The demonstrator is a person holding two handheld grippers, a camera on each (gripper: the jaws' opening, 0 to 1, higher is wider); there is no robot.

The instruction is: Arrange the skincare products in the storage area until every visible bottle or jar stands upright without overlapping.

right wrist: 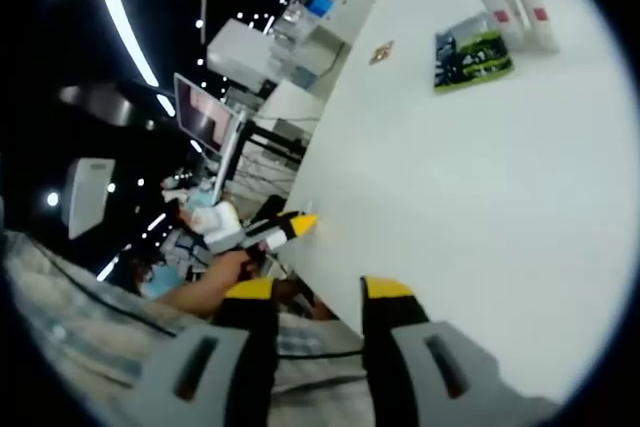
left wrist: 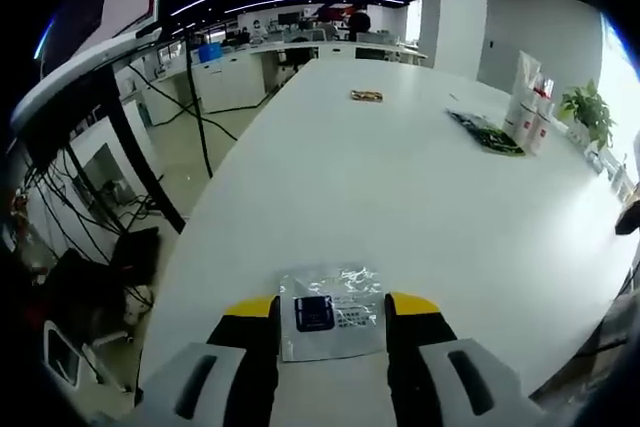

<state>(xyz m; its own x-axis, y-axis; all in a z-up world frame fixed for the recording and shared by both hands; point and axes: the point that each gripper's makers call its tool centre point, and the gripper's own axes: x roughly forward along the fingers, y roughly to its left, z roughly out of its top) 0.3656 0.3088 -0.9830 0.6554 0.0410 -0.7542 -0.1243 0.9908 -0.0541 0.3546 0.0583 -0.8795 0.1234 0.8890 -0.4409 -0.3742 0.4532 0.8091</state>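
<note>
Landmark: the white bench (left wrist: 400,197), a long bare top; every place below is given against it.
Left hand-held gripper (left wrist: 330,319): low over the bench's near edge, its yellow-tipped jaws set apart on either side of a flat silver sachet (left wrist: 330,312). The sachet lies flat on the bench between them; I cannot tell whether the jaws press its edges or merely flank it, so the hold is uncertain.
Why so placed: a flat packet gives little to pinch from above, so coming in along the bench top from the near edge looks like a way to take it by its sides.
Right hand-held gripper (right wrist: 312,292): jaws parted and holding nothing, hanging off the bench's near edge, seemingly waiting clear of the work.
Skincare products (left wrist: 528,107): white tubes and a carton standing upright at the far right of the bench, just beside a green printed sheet (left wrist: 485,133), well apart from the sachet.
Other: a small yellowish packet (left wrist: 366,96) lies alone at the far middle of the bench.
Judgement: the sachet probably has to travel to the upright group far across the bench.
</note>
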